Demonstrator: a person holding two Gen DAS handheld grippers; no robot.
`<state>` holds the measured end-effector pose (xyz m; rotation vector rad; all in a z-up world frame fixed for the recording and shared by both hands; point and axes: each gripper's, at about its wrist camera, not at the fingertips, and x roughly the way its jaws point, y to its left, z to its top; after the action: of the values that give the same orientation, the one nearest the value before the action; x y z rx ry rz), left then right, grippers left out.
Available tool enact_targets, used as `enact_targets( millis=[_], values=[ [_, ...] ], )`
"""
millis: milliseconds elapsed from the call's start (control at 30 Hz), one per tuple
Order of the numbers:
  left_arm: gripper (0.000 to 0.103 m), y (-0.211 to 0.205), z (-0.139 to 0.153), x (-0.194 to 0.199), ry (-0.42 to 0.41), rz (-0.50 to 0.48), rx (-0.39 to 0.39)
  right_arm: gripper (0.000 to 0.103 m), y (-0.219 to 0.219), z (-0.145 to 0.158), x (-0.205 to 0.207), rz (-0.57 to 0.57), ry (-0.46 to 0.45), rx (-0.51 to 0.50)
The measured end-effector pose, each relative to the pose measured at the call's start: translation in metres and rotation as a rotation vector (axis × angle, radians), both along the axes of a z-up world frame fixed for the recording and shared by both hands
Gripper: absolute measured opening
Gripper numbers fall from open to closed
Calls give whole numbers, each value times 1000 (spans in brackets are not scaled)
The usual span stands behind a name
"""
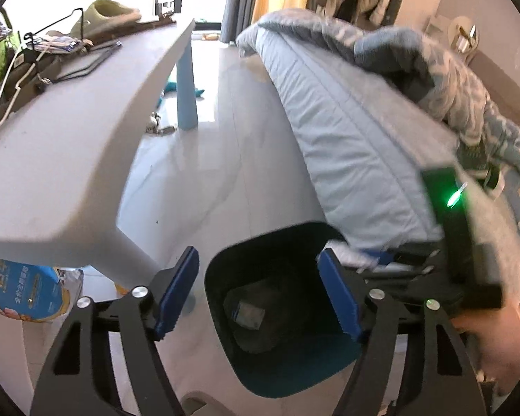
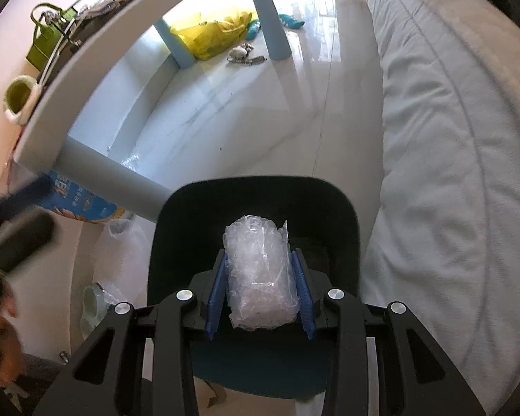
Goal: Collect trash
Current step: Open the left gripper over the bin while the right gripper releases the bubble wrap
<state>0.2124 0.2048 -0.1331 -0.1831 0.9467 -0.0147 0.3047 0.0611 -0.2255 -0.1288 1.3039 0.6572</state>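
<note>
R tongs gripping plastic wad over bin, L tongs empty

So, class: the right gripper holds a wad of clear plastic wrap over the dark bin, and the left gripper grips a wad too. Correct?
Not quite. The left gripper grips nothing: the left wrist view shows its jaws apart over the dark bin. The right gripper does hold the wad of clear plastic wrap above it.

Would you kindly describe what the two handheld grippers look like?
Both the left gripper and the right gripper have black cut-out linkage arms with silver round pivot bolts and ribbed blue pads. No sleeve is discernible.
</note>
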Motion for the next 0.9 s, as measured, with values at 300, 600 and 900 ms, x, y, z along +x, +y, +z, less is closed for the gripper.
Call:
enact_targets(
  millis=[300, 600, 900],
  values=[
    [62, 15, 40, -3, -107, 44, -61, 38, 16, -32, -10, 59, 34, -83],
    [53, 12, 71, -3, -180, 37, -92, 71, 28, -64, -27, 97, 52, -179],
    [53, -20, 100, -17, -275, -59, 43, 71, 31, -50, -31, 132, 13, -176]
  ],
)
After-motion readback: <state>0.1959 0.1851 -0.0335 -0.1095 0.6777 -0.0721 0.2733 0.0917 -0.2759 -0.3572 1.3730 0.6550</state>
